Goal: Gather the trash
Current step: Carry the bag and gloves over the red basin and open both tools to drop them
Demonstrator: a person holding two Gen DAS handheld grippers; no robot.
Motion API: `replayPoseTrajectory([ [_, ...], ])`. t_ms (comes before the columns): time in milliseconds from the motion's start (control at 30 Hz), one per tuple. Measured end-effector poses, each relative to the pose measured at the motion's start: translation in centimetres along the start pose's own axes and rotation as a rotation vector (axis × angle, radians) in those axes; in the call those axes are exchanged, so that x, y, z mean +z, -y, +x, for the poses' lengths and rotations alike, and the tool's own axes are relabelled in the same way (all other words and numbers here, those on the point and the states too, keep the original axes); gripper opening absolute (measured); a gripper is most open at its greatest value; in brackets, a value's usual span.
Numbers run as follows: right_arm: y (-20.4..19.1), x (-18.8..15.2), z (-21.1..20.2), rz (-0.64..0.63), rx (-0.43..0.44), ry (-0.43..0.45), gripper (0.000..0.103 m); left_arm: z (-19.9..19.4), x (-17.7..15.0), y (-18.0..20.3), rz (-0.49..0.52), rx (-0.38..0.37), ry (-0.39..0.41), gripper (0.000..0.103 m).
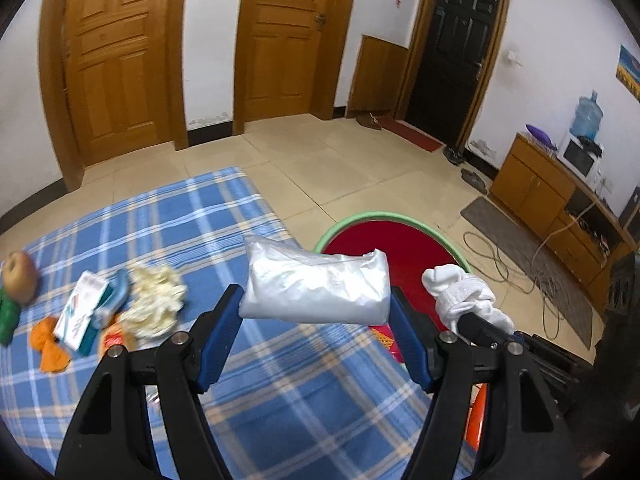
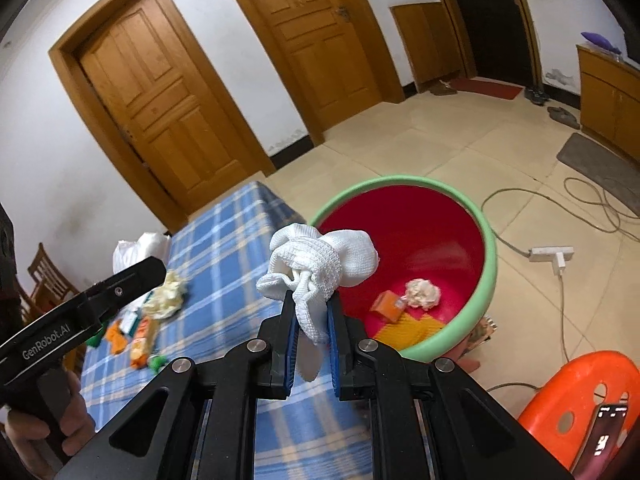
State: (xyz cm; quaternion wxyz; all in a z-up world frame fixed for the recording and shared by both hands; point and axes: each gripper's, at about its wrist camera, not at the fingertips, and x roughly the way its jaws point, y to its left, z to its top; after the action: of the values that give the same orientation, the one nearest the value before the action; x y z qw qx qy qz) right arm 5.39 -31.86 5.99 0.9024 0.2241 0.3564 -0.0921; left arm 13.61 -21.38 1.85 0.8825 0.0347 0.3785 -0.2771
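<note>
My left gripper (image 1: pixel 316 300) is shut on a white plastic bag (image 1: pixel 316 288) and holds it above the table edge, beside the bin. My right gripper (image 2: pixel 312 304) is shut on a balled white sock (image 2: pixel 316 264) and holds it near the rim of the red bin with a green rim (image 2: pixel 490 240). The sock also shows in the left wrist view (image 1: pixel 460 292), as does the bin (image 1: pixel 340 224). In the bin lie a crumpled tissue (image 2: pixel 422 294), an orange carton (image 2: pixel 386 304) and a yellow wrapper (image 2: pixel 408 328).
On the blue plaid tablecloth (image 1: pixel 280 392) lie a crumpled tissue (image 1: pixel 154 304), a small box (image 1: pixel 82 308), orange peel (image 1: pixel 50 344), an apple (image 1: pixel 20 276) and a snack wrapper (image 2: pixel 142 342). An orange stool (image 2: pixel 580 392) stands at right. Cables (image 2: pixel 560 208) cross the floor.
</note>
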Motion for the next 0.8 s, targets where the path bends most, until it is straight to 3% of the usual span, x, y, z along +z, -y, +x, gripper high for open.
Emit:
replayPoseTrajectory([
  [433,4.6,0.3,3.5,0.079,-0.091,-0.059,0.017,7.3,1.2,2.9,0.037,-0.060,-0.103,0.072],
  [600,5.2,0.6,4.1,0.104,-0.107,-0.054,0.032,8.7,1.2,3.3,0.040,-0.068,-0.123,0.072],
  [800,5.5,0.5,4.0,0.126,-0.101,-0.041,0.033,10.0,1.3,3.7,0.052,-0.068,-0.147,0.072],
])
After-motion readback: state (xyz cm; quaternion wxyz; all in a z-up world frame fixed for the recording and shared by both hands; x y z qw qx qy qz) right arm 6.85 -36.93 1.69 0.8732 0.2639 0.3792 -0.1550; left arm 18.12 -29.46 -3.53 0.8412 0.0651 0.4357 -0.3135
